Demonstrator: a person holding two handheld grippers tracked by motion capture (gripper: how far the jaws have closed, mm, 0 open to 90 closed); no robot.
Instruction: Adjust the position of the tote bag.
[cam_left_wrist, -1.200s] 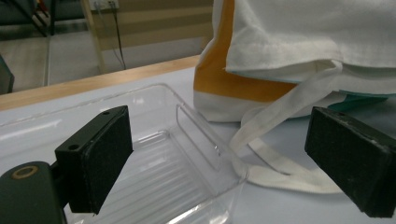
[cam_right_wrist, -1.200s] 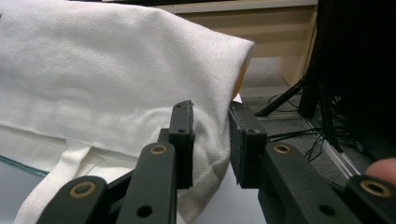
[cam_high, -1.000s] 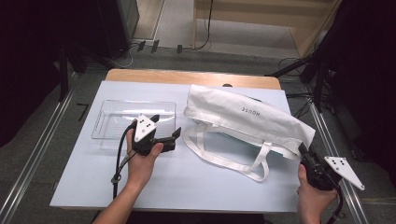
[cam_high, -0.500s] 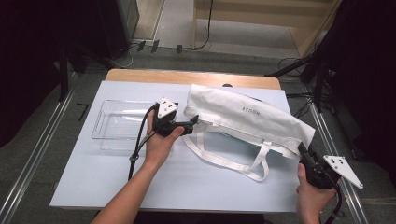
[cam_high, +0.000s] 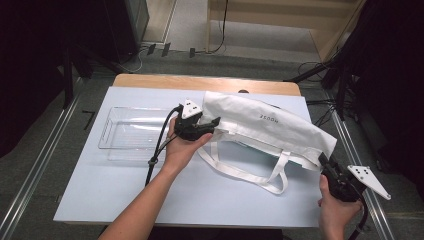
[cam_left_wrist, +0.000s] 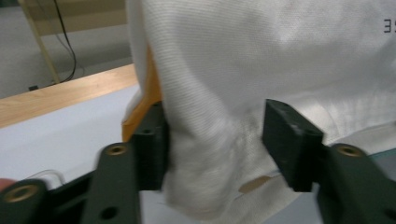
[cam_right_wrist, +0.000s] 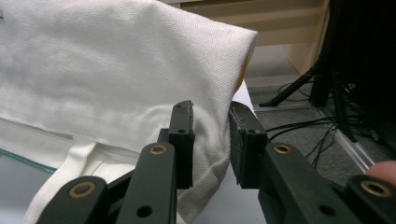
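A white tote bag (cam_high: 270, 125) lies across the right half of the pale blue table (cam_high: 125, 185), its handles (cam_high: 250, 177) trailing toward the front. My left gripper (cam_high: 212, 126) sits at the bag's left end. In the left gripper view it (cam_left_wrist: 215, 126) is open, with a bulge of the bag's fabric (cam_left_wrist: 261, 51) between the jaws and something orange (cam_left_wrist: 149, 88) showing at the bag's edge. At the front right, my right gripper (cam_high: 323, 160) pinches the bag's right corner. The right gripper view shows it (cam_right_wrist: 212, 121) shut on that fold of bag fabric (cam_right_wrist: 102, 60).
A clear plastic tray (cam_high: 102, 137) rests on the table left of the bag, behind my left forearm. The table's wooden far edge (cam_high: 200, 82) runs behind the bag. Metal rails flank the table, and cables lie on the floor beyond.
My left gripper has moved from in front of the tray rightward and away from me to the bag's left end. The right gripper has kept its hold on the right corner.
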